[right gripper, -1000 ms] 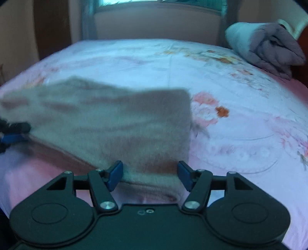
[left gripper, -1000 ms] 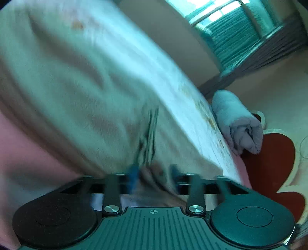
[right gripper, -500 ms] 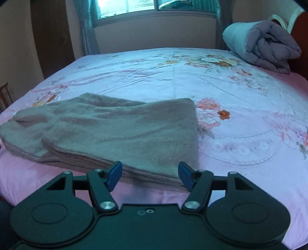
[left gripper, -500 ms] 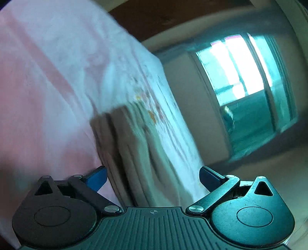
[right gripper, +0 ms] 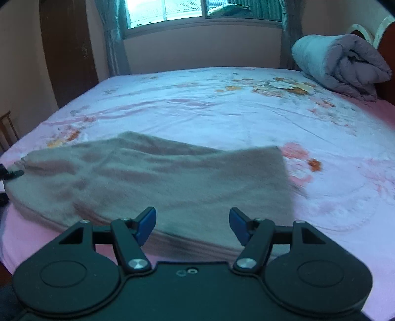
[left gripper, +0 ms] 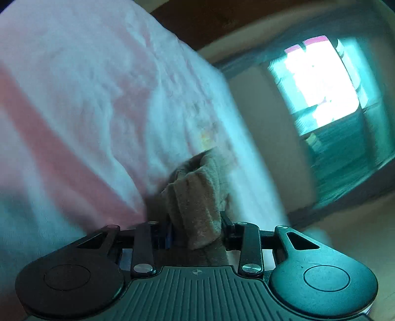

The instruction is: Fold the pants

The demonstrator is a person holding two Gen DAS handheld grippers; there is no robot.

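Observation:
The grey-brown pants lie folded flat on the pink floral bed sheet, near the front edge. My right gripper is open and empty, its blue pads just above the pants' near edge. My left gripper is shut on a bunched end of the pants. In the right wrist view its dark tip shows at the pants' far left end.
A rolled grey quilt lies at the bed's back right by a red headboard. A window with curtains is behind the bed. A dark wooden door stands at the left. A chair sits by the bed's left side.
My left gripper was open half a second ago and has now shut on the pants' end. The right gripper stays open and has moved little over the pants' near edge.

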